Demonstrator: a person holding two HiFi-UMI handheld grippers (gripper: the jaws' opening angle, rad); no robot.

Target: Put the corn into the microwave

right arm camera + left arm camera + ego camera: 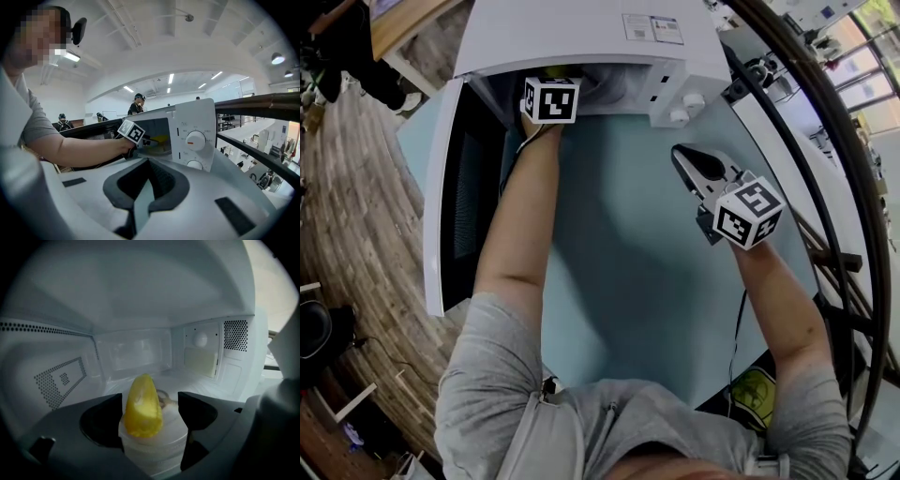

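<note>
A yellow corn cob [143, 406] stands on a round clear container [154, 446] inside the white microwave [581, 37]. My left gripper [150, 416] reaches into the cavity and is open, with a jaw on each side of the corn and the container and a gap showing beside the corn. In the head view only its marker cube [550, 99] shows at the oven mouth. My right gripper [686, 159] hovers over the teal table [637, 281], in front of the control panel, shut with nothing in it. From the right gripper view the corn [161, 139] shows as a yellow patch in the opening.
The microwave door [450, 187] hangs wide open to the left, alongside my left arm. Two knobs [680, 116] sit on the panel at the right. The table's right edge runs past my right arm. People stand far behind the oven [137, 105].
</note>
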